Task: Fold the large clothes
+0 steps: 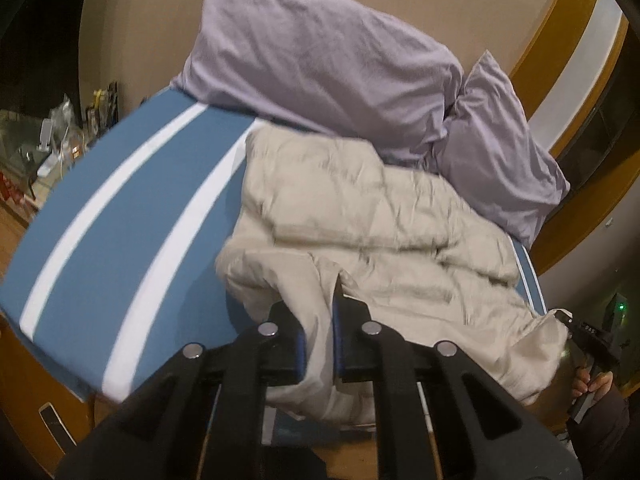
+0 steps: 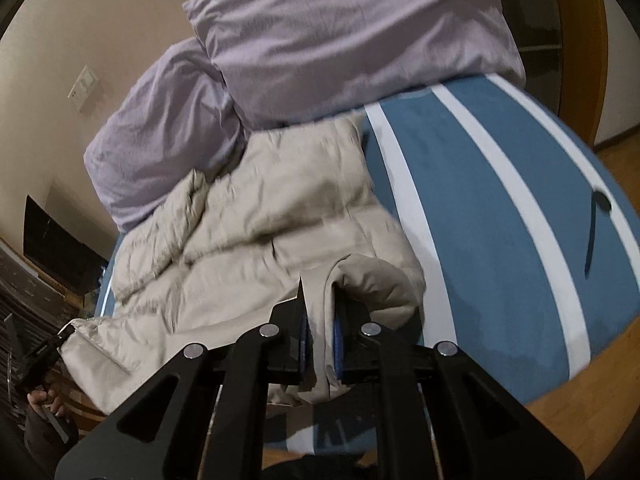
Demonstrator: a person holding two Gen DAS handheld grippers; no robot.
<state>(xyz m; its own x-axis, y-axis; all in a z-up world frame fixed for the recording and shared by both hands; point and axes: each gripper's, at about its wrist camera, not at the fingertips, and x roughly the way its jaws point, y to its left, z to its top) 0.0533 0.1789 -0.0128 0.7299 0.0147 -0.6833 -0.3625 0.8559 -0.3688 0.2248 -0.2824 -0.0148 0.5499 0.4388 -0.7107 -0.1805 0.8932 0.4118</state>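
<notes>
A beige puffy jacket (image 1: pixel 360 216) lies crumpled on a blue bed with white stripes (image 1: pixel 120 208). My left gripper (image 1: pixel 318 320) is shut on the jacket's near edge, with cloth pinched between the blue pads and lifted off the bed. In the right wrist view the same jacket (image 2: pixel 256 216) spreads to the left, and my right gripper (image 2: pixel 320 320) is shut on another part of its near hem, a rounded fold bulging beside the right finger. Each view shows the other gripper at the jacket's far corner, held by a hand (image 1: pixel 592 384).
Two lilac pillows (image 1: pixel 320 52) are stacked at the head of the bed against a beige wall. A dark strap (image 2: pixel 596 224) lies on the blue sheet (image 2: pixel 500 200) to the right. Wooden bed frame and floor (image 2: pixel 580 408) border the mattress. A cluttered shelf (image 1: pixel 60 136) stands far left.
</notes>
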